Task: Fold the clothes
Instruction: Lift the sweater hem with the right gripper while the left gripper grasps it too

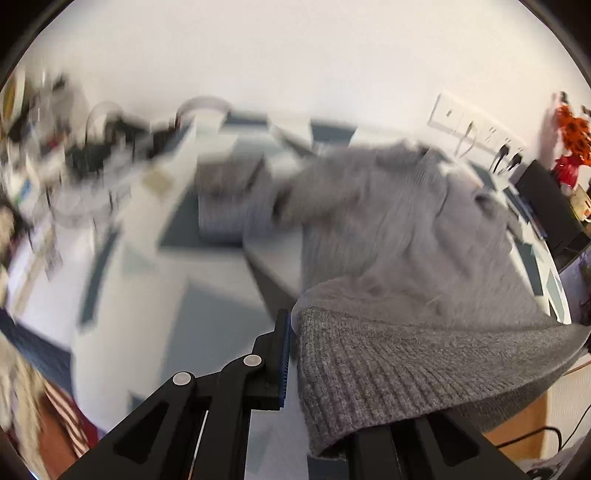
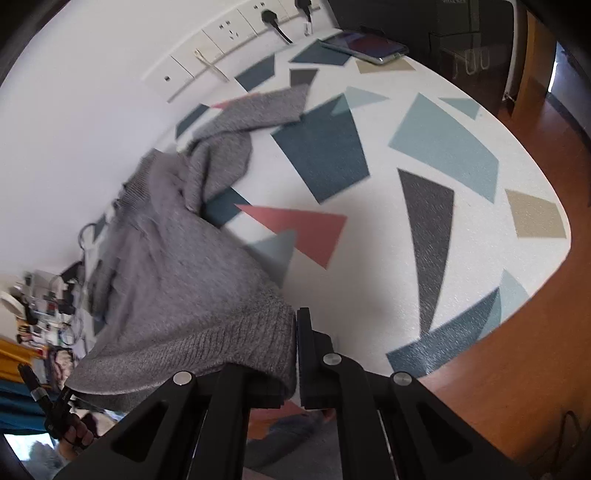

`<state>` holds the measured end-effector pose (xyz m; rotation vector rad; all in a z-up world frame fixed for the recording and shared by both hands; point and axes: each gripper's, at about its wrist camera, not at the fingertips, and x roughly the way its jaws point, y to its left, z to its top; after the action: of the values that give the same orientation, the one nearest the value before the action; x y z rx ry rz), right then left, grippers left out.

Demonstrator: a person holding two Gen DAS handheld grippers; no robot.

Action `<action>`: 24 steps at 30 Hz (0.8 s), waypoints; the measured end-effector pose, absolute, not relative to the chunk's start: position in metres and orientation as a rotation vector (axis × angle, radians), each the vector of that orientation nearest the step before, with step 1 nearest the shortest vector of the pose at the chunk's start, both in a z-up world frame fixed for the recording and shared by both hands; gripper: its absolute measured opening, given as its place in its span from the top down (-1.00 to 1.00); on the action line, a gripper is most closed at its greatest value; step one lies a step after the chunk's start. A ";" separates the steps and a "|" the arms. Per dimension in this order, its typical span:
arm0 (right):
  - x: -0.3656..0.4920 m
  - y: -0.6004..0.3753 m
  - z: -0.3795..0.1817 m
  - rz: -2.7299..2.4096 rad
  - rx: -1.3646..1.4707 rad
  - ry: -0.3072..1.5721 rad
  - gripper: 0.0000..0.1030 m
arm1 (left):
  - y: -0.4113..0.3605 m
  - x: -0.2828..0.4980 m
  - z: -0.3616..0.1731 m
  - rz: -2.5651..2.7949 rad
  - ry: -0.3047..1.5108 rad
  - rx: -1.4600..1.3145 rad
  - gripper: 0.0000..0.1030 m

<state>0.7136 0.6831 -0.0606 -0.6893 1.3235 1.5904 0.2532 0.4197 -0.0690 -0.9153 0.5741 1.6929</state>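
A grey knit sweater (image 1: pixel 406 240) is lifted off the table, stretched between both grippers. My left gripper (image 1: pixel 295 354) is shut on its ribbed hem (image 1: pixel 388 365), which drapes over the right finger and hides it. My right gripper (image 2: pixel 293 350) is shut on the other hem corner (image 2: pixel 236 343); the cloth covers its left finger. In the right wrist view the body of the sweater (image 2: pixel 166 251) hangs up to the left and a sleeve (image 2: pixel 258 107) still lies on the table. The left view is motion-blurred.
The white table (image 2: pixel 369 280) has blue, grey, pink and tan shapes. A phone (image 2: pixel 365 46) lies at its far edge by wall sockets (image 2: pixel 229 31). Clutter (image 1: pixel 55 155) stands on the far left side. Wooden floor (image 2: pixel 517 369) lies beyond the table edge.
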 end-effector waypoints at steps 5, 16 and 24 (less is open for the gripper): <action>0.711 0.684 0.012 1.704 -0.587 1.204 0.93 | 0.420 0.258 0.004 1.680 0.563 -0.729 0.88; 0.697 0.635 0.155 1.882 -0.572 0.865 0.93 | 0.375 0.262 0.068 1.620 0.421 -0.675 0.90; 0.645 0.731 0.139 1.921 -0.624 0.780 0.93 | 0.475 0.230 0.053 1.596 0.367 -0.722 0.96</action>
<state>0.6451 0.7310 0.1393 -0.6242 0.7796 1.9210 0.2302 0.4751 0.0533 -0.7216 0.3667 1.5957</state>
